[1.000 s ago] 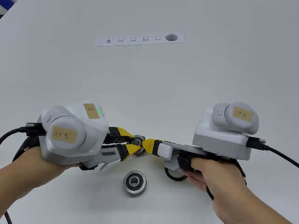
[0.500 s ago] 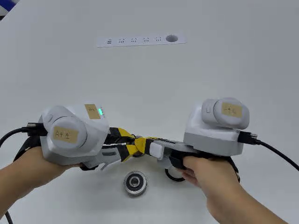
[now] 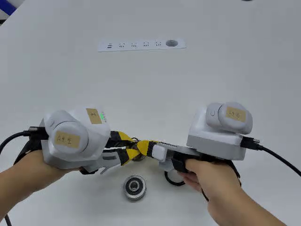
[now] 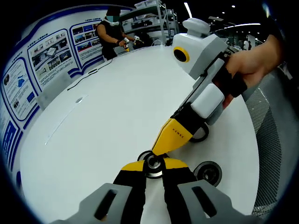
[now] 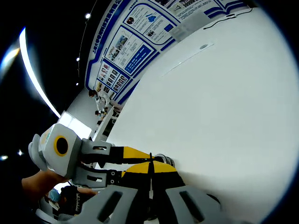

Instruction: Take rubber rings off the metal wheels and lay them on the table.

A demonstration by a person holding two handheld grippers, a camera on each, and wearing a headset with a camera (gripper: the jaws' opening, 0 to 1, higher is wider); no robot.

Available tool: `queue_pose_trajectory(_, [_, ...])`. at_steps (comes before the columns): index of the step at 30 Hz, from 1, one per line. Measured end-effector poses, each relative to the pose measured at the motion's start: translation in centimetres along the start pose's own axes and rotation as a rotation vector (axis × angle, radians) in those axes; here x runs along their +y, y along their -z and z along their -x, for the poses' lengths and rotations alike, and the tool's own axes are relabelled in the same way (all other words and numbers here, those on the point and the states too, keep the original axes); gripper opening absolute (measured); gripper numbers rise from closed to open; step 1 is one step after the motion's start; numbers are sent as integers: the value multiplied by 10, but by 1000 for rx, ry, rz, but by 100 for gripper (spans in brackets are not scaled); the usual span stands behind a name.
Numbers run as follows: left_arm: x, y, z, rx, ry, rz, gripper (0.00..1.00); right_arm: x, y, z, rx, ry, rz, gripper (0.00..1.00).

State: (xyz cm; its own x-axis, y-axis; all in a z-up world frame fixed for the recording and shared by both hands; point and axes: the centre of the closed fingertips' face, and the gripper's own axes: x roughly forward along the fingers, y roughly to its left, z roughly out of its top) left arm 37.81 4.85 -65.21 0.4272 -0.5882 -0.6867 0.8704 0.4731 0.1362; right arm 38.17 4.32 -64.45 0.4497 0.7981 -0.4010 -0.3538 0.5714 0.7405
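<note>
My left gripper [image 3: 130,151] is shut on a small metal wheel [image 4: 153,164], held just above the white table [image 3: 155,89]. My right gripper [image 3: 143,147] comes in from the right with its jaws closed, pinching the black rubber ring [image 4: 142,155] at the wheel's rim. In the right gripper view its yellow tips [image 5: 150,167] press together beside the left gripper's jaws. A second wheel [image 3: 134,187], with its ring on, lies flat on the table below the tips. A loose rubber ring [image 3: 173,179] lies by the right hand, partly hidden.
A white power strip [image 3: 141,44] lies at the far side of the table. Cables trail from both grippers toward the table's near edge. A person stands far off beyond the table [image 4: 112,28].
The right gripper has moved left until its tips meet the wheel held in the left gripper. The left gripper has stayed roughly in place.
</note>
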Motion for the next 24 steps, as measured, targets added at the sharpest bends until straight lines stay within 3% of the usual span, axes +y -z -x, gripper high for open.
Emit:
queue_pose_trajectory(11, [0, 0, 0, 16, 0, -15, 14, -4, 1, 1, -9, 4, -60, 1])
queue_pose_trajectory(13, [2, -1, 1, 21, -18, -54, 16, -4, 1, 1, -10, 3, -68, 2])
queue_pose_trajectory(24, [4, -6, 11, 8, -32, -42, 16, 0, -2, 2, -24, -7, -95, 2])
